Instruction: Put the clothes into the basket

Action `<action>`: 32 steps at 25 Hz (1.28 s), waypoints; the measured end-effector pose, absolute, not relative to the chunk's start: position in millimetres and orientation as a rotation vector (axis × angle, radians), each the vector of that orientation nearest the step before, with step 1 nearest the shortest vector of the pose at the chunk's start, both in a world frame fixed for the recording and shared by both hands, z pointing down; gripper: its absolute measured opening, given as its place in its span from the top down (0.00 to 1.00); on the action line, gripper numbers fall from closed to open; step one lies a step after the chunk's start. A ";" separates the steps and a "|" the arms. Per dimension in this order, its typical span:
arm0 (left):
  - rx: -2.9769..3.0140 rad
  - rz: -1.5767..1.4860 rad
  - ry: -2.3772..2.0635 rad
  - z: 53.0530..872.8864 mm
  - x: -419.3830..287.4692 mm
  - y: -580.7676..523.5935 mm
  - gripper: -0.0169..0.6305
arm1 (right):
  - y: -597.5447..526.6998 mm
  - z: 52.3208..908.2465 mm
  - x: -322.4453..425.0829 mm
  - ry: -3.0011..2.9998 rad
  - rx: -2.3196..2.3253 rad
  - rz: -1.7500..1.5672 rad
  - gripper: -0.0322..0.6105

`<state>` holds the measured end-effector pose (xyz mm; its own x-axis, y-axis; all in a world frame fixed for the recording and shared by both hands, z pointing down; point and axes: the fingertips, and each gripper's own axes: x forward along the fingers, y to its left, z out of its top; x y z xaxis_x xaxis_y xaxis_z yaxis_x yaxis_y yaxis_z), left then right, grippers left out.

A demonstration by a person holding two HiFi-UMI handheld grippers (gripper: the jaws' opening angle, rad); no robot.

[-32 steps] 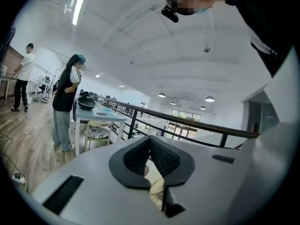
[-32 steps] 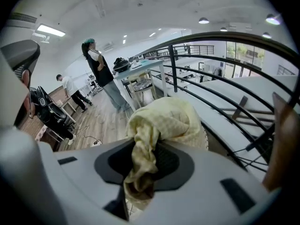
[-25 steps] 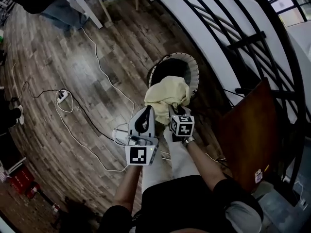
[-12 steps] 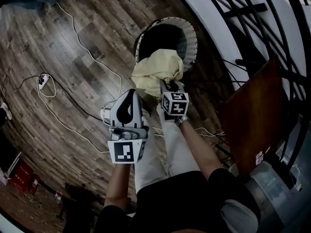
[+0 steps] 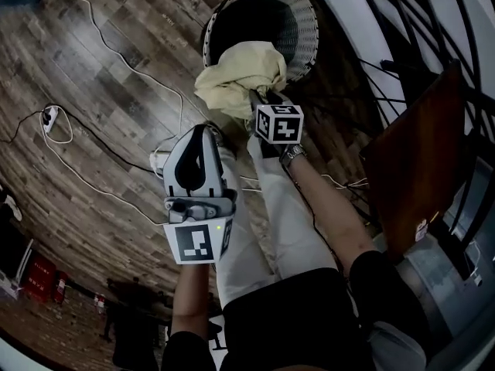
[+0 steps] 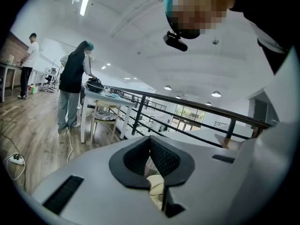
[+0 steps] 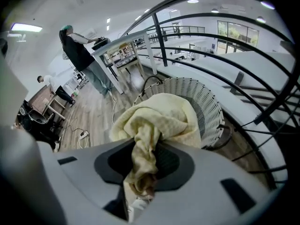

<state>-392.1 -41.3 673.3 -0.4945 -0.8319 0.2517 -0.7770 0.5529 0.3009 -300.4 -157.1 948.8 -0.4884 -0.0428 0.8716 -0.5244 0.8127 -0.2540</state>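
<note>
A white woven basket (image 5: 305,29) stands on the wood floor by the railing, its dark inside showing no clothes. A crumpled pale yellow cloth (image 5: 236,76) hangs at the basket's near rim, overlapping it from this angle. My right gripper (image 5: 259,99) is shut on a bunched fold of it and points steeply down. In the right gripper view the cloth (image 7: 154,121) spills out of the right gripper (image 7: 145,158), with the basket (image 7: 206,102) just behind. My left gripper (image 5: 199,130) is held lower left of the cloth; in its own view the left gripper (image 6: 150,142) is shut and holds nothing.
A black railing (image 5: 418,22) and a white ledge curve past the basket on the right. A brown wooden panel (image 5: 418,145) stands close by. White cables and a power strip (image 5: 50,118) lie on the floor at left. A person (image 6: 72,93) stands at a white table farther off.
Both grippers have sunk. The yellow cloth has come down with the right gripper to the basket's near rim, and the basket now sits higher in the head view.
</note>
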 end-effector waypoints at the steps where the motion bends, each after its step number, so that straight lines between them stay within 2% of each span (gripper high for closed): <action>1: 1.307 -0.208 -2.417 678.1 -390.3 -40.5 0.95 | -157.8 954.0 -300.2 -2.008 0.413 0.608 0.78; 12: 1.328 -0.272 -2.416 680.2 -387.0 -59.3 0.95 | -156.7 1019.0 -295.4 -1.888 0.384 0.517 0.78; 21: 1.284 -0.259 -2.412 684.5 -385.7 -47.6 0.95 | -158.1 1051.5 -275.3 -1.787 0.386 0.502 0.73; 22: 1.277 -0.258 -2.415 685.3 -385.6 -45.1 0.95 | -157.5 1051.7 -274.5 -1.782 0.377 0.501 0.71; 25: 1.262 -0.256 -2.407 688.0 -383.3 -41.5 0.95 | -156.9 1053.5 -268.1 -1.755 0.350 0.500 0.54; 27: 1.257 -0.255 -2.399 689.1 -381.4 -42.0 0.95 | -157.4 1053.8 -261.5 -1.743 0.343 0.522 0.47; 32: 1.240 -0.257 -2.431 684.3 -384.2 -39.2 0.95 | -158.8 1042.8 -248.3 -1.769 0.336 0.550 0.42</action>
<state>-384.2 -39.2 684.3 -0.5279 -0.8072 0.2641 -0.7342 0.5900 0.3358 -248.3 -158.8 1042.8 -0.2653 0.0588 0.9624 -0.4972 0.8468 -0.1888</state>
